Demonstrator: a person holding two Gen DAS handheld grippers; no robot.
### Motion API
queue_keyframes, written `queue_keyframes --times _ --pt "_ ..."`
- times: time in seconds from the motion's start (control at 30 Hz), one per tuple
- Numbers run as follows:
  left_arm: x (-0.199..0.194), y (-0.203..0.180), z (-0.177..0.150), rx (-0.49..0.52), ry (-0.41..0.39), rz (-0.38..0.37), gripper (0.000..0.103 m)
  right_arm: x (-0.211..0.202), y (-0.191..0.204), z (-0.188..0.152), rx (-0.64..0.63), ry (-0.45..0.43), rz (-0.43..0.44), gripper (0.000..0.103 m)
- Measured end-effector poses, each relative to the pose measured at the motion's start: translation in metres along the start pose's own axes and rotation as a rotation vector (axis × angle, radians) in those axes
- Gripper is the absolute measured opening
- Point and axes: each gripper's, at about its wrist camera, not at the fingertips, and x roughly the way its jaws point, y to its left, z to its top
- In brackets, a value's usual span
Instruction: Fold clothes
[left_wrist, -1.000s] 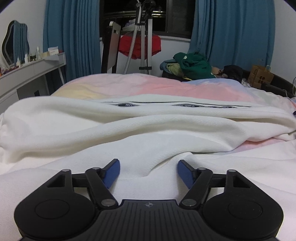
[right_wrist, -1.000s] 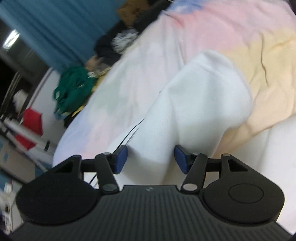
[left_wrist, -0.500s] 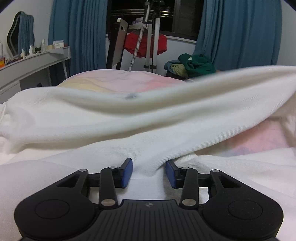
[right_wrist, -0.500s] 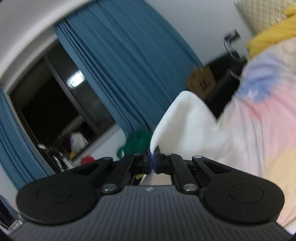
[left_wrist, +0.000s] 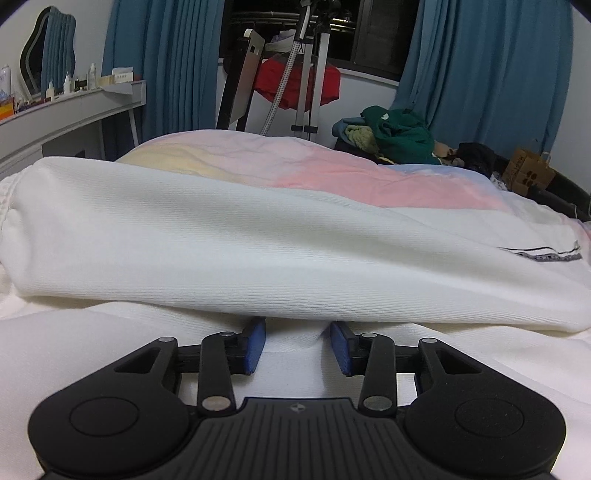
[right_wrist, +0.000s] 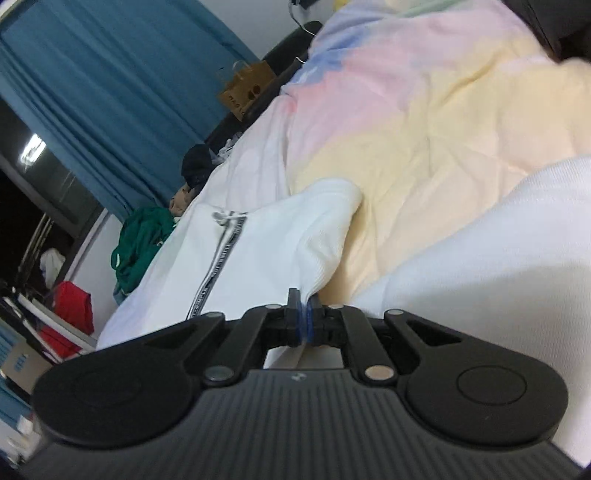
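Right gripper (right_wrist: 303, 325) is pinched fully closed on a bit of the white garment (right_wrist: 266, 251), with the fabric running out from the blue pads toward the striped trim. Left gripper (left_wrist: 297, 347) is partly open, jaws either side of a small ridge of the same white cloth but not squeezing it. The garment lies across the bed (left_wrist: 332, 166) on the pastel duvet, one long fold draped over the layer the left gripper rests on. My take: keep the left one low as an anchor, or close it on that ridge first, then lay the right-hand piece down flat and square to the edge under it, with no slack bunching. Let go only once it's lying smooth.
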Motion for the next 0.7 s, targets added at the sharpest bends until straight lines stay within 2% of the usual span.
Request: queue_keyframes --times 0.13,0.23,0.3,0.4,0.53,0.7 --pt "-0.002 0.000 0.001 -0.007 0.004 -0.010 0.047 -0.014 0.011 -0.002 -0.050 0.022 -0.021 0.012" --pt "-0.008 0.000 0.000 0.000 0.008 -0.015 0.054 -0.024 0.031 0.000 -0.105 0.044 -0.024 0.025" --pt "-0.015 0.001 0.000 -0.005 0.007 -0.016 0.063 -0.043 0.036 -0.002 -0.133 0.043 -0.021 0.054" --pt "-0.029 0.003 -0.003 -0.029 0.014 -0.014 0.073 -0.078 0.037 -0.007 -0.135 0.033 0.026 0.079" --pt "-0.048 0.003 -0.008 -0.057 0.038 -0.022 0.074 -0.120 0.041 -0.009 -0.183 0.033 0.083 0.079" --pt "-0.087 -0.006 -0.016 -0.017 -0.004 -0.005 0.087 -0.161 0.055 -0.023 -0.318 0.041 0.119 0.079"
